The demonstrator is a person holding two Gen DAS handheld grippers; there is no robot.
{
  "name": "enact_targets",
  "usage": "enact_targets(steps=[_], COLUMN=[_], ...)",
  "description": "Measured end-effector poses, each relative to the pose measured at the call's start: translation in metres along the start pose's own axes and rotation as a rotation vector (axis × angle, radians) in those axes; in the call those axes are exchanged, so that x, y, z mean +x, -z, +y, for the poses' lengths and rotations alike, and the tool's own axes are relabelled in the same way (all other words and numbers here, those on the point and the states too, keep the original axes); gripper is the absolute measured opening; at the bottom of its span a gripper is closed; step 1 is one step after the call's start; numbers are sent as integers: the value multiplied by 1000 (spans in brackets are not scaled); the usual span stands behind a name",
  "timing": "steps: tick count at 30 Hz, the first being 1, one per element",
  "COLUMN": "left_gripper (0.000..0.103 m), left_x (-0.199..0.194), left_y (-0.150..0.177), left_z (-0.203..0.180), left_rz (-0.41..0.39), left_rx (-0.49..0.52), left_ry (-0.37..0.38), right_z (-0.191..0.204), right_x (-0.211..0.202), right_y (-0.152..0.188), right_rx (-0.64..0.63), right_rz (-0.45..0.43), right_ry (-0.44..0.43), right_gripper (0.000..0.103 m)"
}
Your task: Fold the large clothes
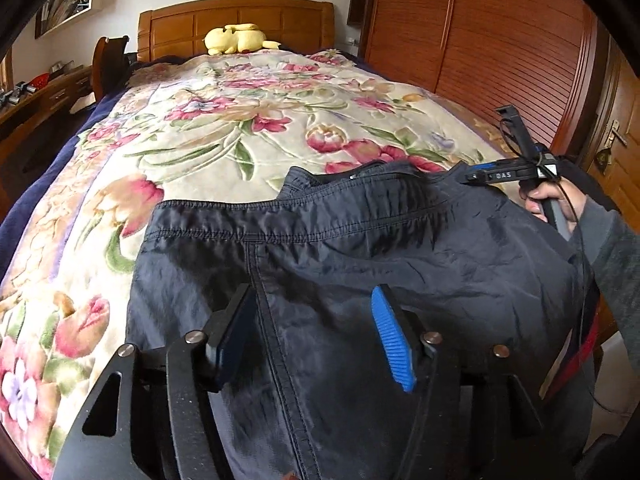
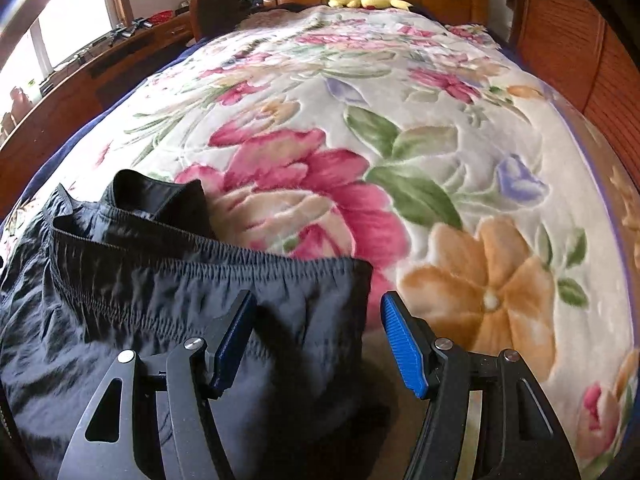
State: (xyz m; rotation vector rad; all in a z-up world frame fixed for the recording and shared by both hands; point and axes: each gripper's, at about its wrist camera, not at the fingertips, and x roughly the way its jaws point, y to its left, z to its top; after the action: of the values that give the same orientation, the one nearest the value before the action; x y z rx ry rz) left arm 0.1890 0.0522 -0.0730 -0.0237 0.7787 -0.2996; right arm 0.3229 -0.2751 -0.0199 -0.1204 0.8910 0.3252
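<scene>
Closest to me, my left gripper (image 1: 314,336) hangs with its 2 fingers spread wide over the dark trousers (image 1: 360,272), nothing between them but the centre seam running beneath. My right gripper (image 2: 318,340) is just as wide apart, straddling the right corner of the trousers' elastic waistband (image 2: 224,264), gripping nothing.

The trousers lie flat on the near end of the floral blanket (image 2: 400,140), waistband pointing toward the headboard. The cloth looks thin, shiny and crinkled, so I judge it light, limp and rather slippery; a shallow pinch may slide off. The gathered waistband is thicker and ribbed, so I would take hold there, at its 2 outer corners.

Beyond the trousers the blanket runs bare to a yellow plush toy (image 1: 236,38) against the wooden headboard (image 1: 236,16).
</scene>
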Motion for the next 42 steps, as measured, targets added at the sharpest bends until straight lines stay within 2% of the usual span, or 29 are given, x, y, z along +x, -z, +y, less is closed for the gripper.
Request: enact_targets(steps=[1,2,3,4,7,10,12,14,20,23,25,26,27,28,31,33,39,42], left_gripper=[62,62,62,62,68,69,70,76,78,79,79,79,79,79,79,80,80,80], left_x=[0,1,2,3,6,8,6,5,-3,-5,-8,-8,-10,-10,-14,-14,-15,-13], left_y=[0,-1,-2,-2,0,1,0,0,1,1,1,1,1,1,3,5,13,18], left_z=[-1,-1,-1,-1,-3,-3,-1,0,3,5,5,4,4,3,0,-4,-18,-33], left_rz=[-1,2,9,10,29,29,21,15,3,3,-2,-3,-6,-7,-10,-12,-4,7], left_rx=[2,2,1,4,11,9,-1,-6,-12,-14,-13,-14,-15,-15,-10,-8,8,32], left_ry=[18,22,21,26,34,17,18,13,-14,-31,-40,-42,-43,-44,-48,-50,-38,-17], right_z=[0,0,0,0,4,3,0,-3,7,9,13,16,18,21,41,59,109,113], right_x=[1,1,-1,-5,-19,-34,-37,-30,2,6,-1,-6,-12,-19,-45,-61,-105,-122], right_y=[-1,-1,-1,-1,-2,-6,-10,-11,-9,-13,-15,-18,-18,-17,-2,13,87,121], right_rx=[-7,-14,-20,-27,-71,-71,-57,-43,-61,-42,-51,-58,-61,-62,-100,-130,-164,-154], right_rz=[-7,-16,-28,-42,-120,-202,-226,-203,-99,-56,-67,-74,-78,-77,-107,-118,-127,-103], right_ry=[-3,3,13,13,39,90,132,164,252,257,298,304,286,259,239,191,76,69], right_gripper=[44,36,19,12,7,6,6,6,6,10,33,40,54,59,60,61,61,61])
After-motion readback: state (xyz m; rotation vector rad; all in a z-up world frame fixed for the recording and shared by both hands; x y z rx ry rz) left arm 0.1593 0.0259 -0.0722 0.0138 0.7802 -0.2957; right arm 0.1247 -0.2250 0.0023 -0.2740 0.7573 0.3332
